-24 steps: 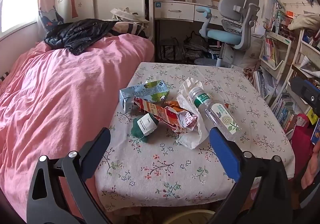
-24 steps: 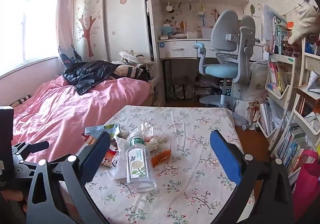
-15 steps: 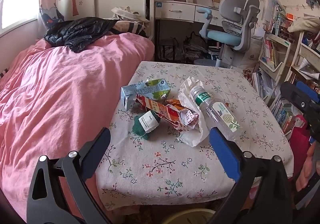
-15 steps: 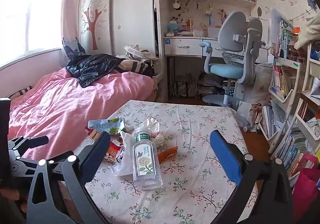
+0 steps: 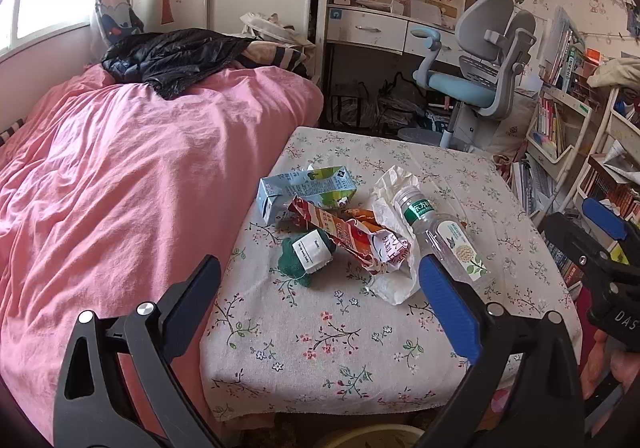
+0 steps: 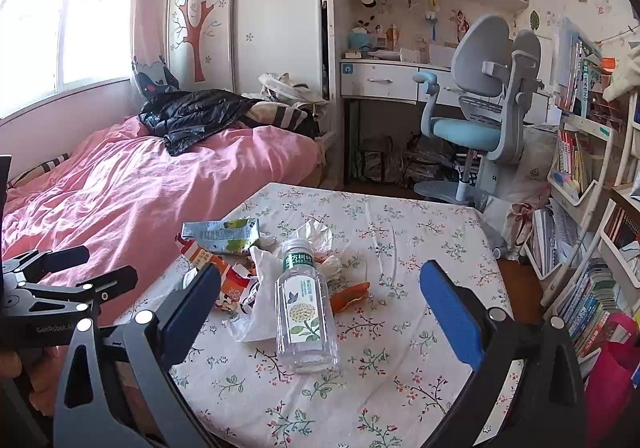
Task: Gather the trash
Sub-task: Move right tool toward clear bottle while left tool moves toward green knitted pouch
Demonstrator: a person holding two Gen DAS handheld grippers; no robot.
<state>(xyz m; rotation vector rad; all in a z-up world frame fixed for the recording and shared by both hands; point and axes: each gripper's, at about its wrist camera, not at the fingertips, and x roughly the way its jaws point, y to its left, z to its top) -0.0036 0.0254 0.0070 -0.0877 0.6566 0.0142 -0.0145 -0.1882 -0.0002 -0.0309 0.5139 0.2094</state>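
On the table (image 5: 360,348), nothing is getting collected yet: carton (image 5: 306,190), bottle (image 6: 306,312), wrapper (image 5: 352,238), tissue (image 5: 394,288) and green scrap (image 5: 306,256) are all lying untouched, while both the left gripper (image 5: 320,296) and right gripper (image 6: 320,300) are hovering near, jaws spread wide and empty.

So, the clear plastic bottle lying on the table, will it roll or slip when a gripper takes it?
The bottle looks empty, so probably light. Its sides seem flattish, so it may slide more than roll. Its thin clear wall may dent and slip between the pads.
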